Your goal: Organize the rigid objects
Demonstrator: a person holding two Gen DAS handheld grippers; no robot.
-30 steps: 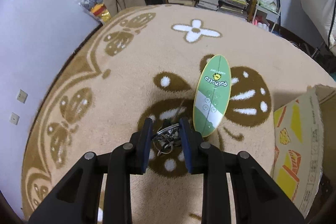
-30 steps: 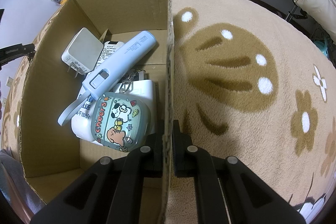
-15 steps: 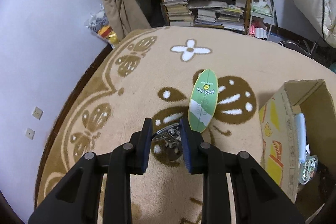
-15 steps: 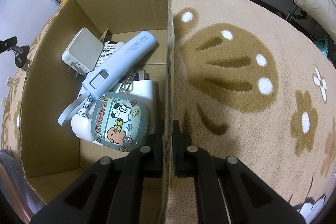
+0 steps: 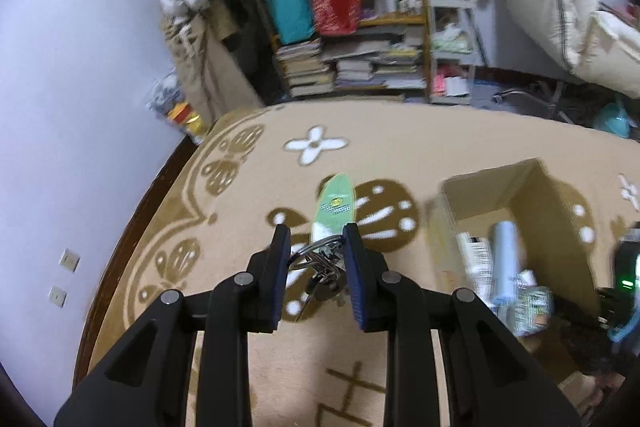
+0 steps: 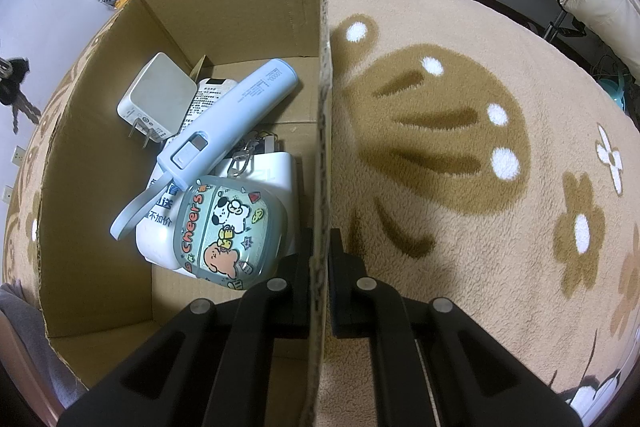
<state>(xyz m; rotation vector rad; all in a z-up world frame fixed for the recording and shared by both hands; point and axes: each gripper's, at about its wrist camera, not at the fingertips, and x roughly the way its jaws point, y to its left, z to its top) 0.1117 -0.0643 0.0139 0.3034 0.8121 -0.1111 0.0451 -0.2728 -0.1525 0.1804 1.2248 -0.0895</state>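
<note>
My black left gripper (image 5: 316, 247) has dark blue pads (image 5: 357, 279). Beyond it lies a green and white oval board (image 5: 333, 205) with a yellow logo. The tan fleece rug (image 6: 460, 39) carries brown blotches, white dots and white flowers. The plain brown cardboard box (image 6: 248, 11) holds a pale blue tube-shaped power bank (image 6: 236, 113).

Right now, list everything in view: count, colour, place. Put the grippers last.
cardboard box: one, brown, open, on the rug
power bank: one, pale blue, with strap, atop the pile in the box
charger: one, white, pronged, back left of the box
cartoon case: one, grey-green, front of the pile
key bunch: one, metal, hanging between the left jaws
toy skateboard: one, green and white, on the rug
rug: one, beige with brown patterns
bookshelf: one, wooden, cluttered, far wall
left gripper: black, holding the keys
right gripper: black, clamped on the box wall
</note>
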